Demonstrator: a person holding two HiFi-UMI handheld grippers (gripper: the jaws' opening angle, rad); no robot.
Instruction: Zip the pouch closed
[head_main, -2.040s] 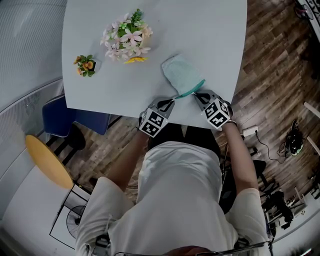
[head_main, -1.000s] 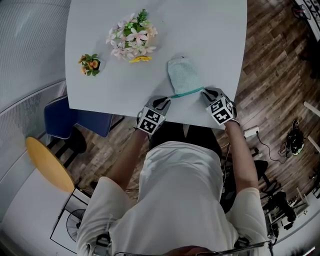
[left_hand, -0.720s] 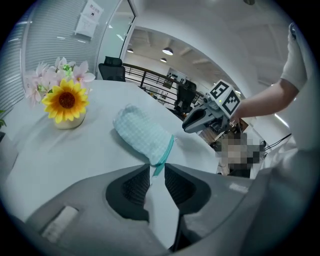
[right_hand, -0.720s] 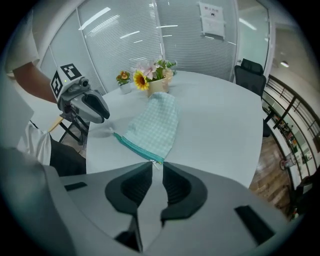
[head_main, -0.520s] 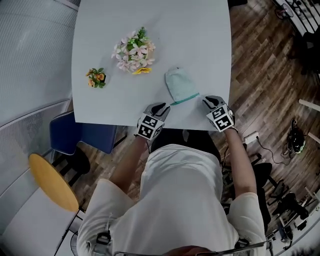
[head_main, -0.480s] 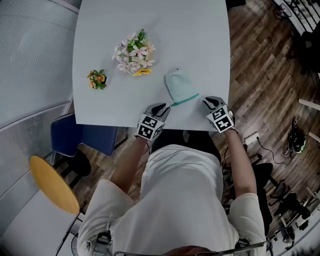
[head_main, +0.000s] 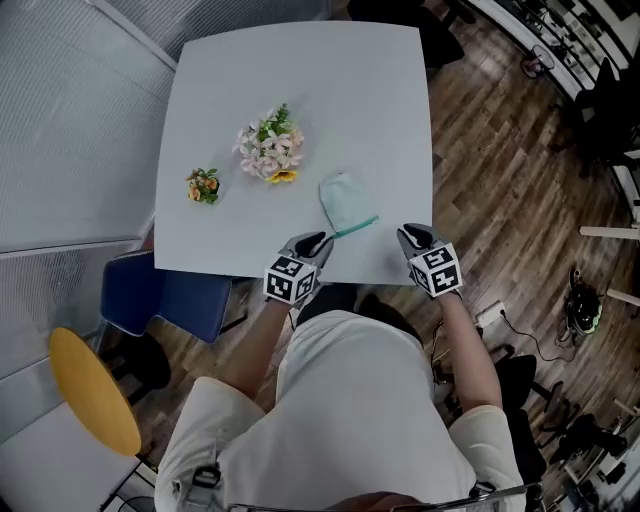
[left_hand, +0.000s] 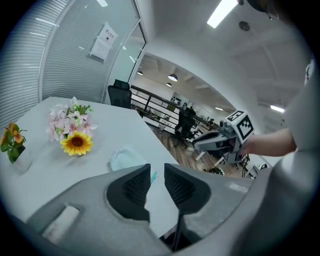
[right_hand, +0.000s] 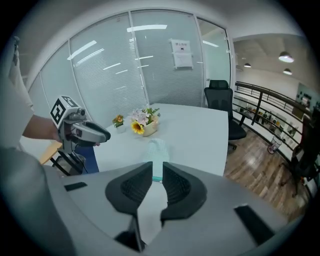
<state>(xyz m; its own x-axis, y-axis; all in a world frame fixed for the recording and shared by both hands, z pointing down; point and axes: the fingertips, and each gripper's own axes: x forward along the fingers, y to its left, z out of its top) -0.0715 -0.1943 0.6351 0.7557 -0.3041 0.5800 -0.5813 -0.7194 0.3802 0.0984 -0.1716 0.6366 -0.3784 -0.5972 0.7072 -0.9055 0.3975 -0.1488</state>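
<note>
At the near edge of the white square table (head_main: 300, 80), the mint-green fabric pouch (head_main: 345, 200) is seen lying flat, its teal zipper edge turned toward the person. The left gripper (head_main: 317, 241) and right gripper (head_main: 408, 235) are held just off that edge, one to either side of the pouch, with neither touching it. Only a narrow gap is left between each pair of jaws, and nothing is gripped in either. A pink-and-white flower bunch (head_main: 268, 152) is parked further back.
</note>
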